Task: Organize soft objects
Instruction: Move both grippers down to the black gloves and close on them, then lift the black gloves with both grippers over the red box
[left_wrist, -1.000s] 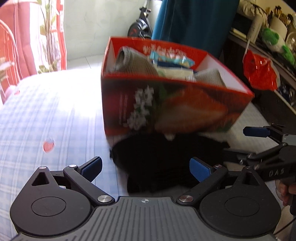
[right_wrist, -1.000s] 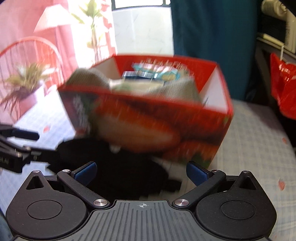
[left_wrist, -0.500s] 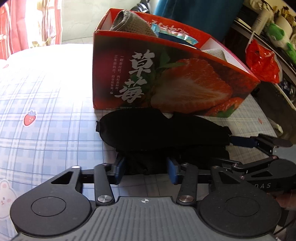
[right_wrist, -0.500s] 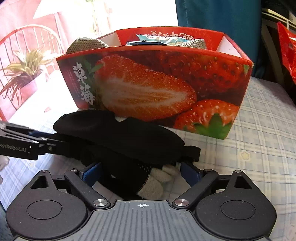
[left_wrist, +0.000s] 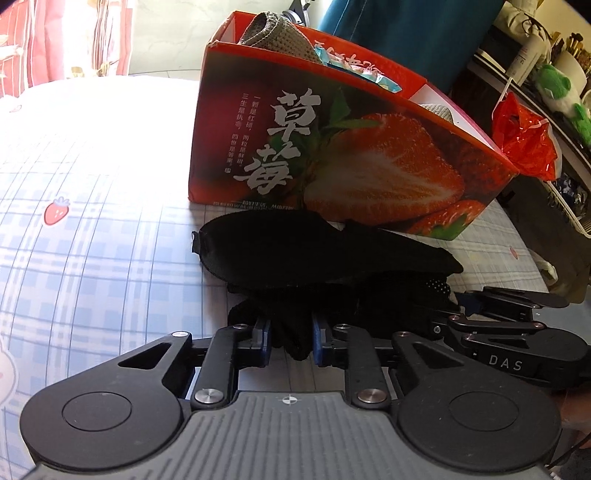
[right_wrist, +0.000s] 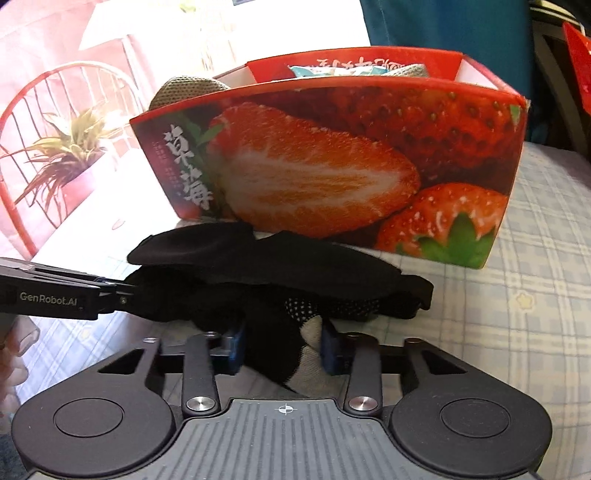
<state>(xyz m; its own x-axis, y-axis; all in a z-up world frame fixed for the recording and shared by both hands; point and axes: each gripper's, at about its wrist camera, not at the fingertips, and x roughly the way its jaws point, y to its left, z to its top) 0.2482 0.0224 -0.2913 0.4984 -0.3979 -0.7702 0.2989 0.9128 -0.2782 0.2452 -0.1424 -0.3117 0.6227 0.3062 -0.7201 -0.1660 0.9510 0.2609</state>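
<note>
A black eye mask (left_wrist: 314, 251) (right_wrist: 280, 258) lies on the bed in front of the red strawberry box (left_wrist: 369, 162) (right_wrist: 332, 158). Under it lies a black glove with dotted palm and pale fingers (right_wrist: 314, 332) (left_wrist: 436, 288). My left gripper (left_wrist: 290, 338) is shut on the black fabric of the glove at its left end. My right gripper (right_wrist: 282, 345) is shut on the glove near its pale fingers. Each gripper shows from the side in the other's view, the right one (left_wrist: 517, 332) and the left one (right_wrist: 55, 295).
The box holds grey knitted cloth (left_wrist: 277, 33) (right_wrist: 188, 88) and a blue packet (left_wrist: 354, 66). The bed sheet (left_wrist: 92, 229) is plaid. A red bag (left_wrist: 524, 140) and a cluttered shelf stand at the right. A red chair and plant (right_wrist: 66, 155) stand at the left.
Both grippers have come down to the black pile and closed on the glove. They were open a second ago.
</note>
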